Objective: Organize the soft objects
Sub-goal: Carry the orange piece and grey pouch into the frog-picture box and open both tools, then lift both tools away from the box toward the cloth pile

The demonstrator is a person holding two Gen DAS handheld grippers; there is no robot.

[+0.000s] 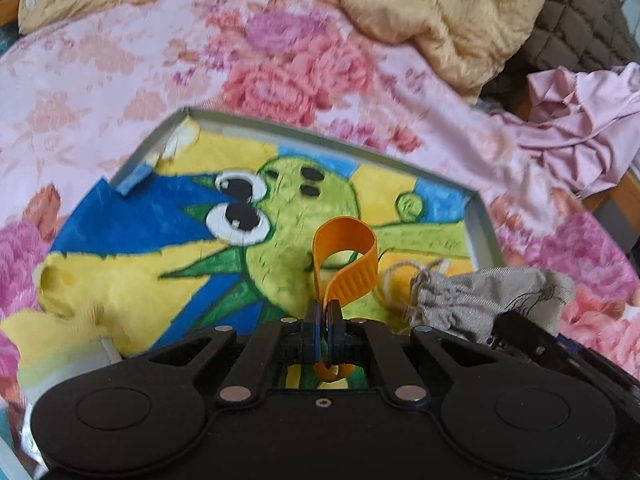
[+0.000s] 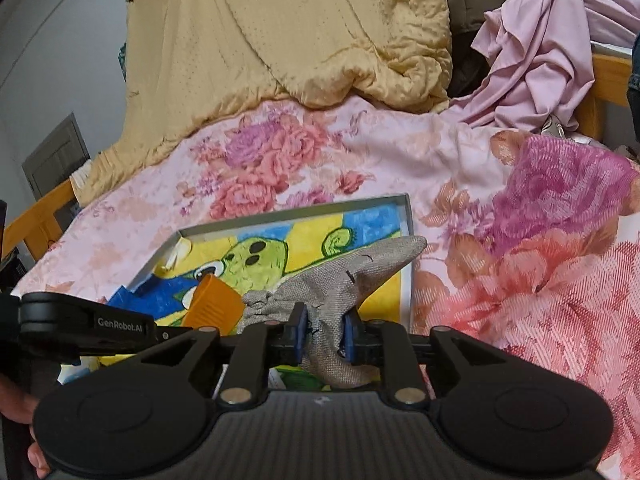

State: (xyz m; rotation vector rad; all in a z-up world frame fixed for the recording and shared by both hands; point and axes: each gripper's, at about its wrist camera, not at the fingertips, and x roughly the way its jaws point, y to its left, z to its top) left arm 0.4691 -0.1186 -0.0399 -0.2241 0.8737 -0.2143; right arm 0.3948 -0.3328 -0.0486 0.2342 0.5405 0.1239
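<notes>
Soft orange rubber strap [image 1: 346,256], bent into a loop, stood up from my left gripper [image 1: 323,320], whose jaws were pressed together on its lower part. It hung over the shallow grey box with a painted green cartoon figure on yellow and blue [image 1: 482,216], which lay on the pink bedspread with large rose flowers [image 1: 120,68].

My right gripper [image 2: 325,332] had the grey woven cloth pouch with a gathered neck [image 2: 360,276] between its blue pads [image 2: 301,330]. The jaws stood a little apart, and I could not tell if the pads pressed the cloth or only touched it. The pouch reached from the jaws toward the far right, over the right part of the same box. In the left wrist view the pouch was just right of the strap, near it but apart.

At the far side of the bed lay a crumpled tan quilted blanket [image 1: 440,4]. To its right was a dark brown quilted cover [image 1: 580,24], and nearer, at the right edge, a bunched pale lilac garment [image 1: 580,128]. A part of a hand [image 2: 24,408] showed at the near left in the right wrist view.
</notes>
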